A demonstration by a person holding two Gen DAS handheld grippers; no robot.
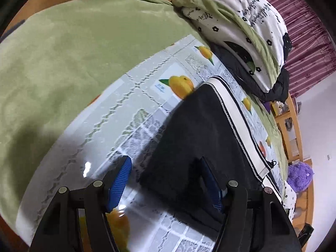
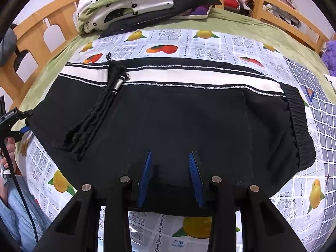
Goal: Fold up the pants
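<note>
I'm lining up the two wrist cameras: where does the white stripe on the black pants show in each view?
Left wrist view: the white stripe runs diagonally down the right of centre, along the pants' far edge.
Right wrist view: the white stripe lies level across the upper middle, crossed at left by the drawstring.
Shared landmark: the flower-print pillow beyond the pants.

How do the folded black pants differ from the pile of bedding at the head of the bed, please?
The pants lie flat and thin on the fruit-print sheet; the bedding pile is bulky and heaped. The pants are black with one white stripe, while the pile is white with black flowers and green layers. Both are folded fabric on the bed.
</note>
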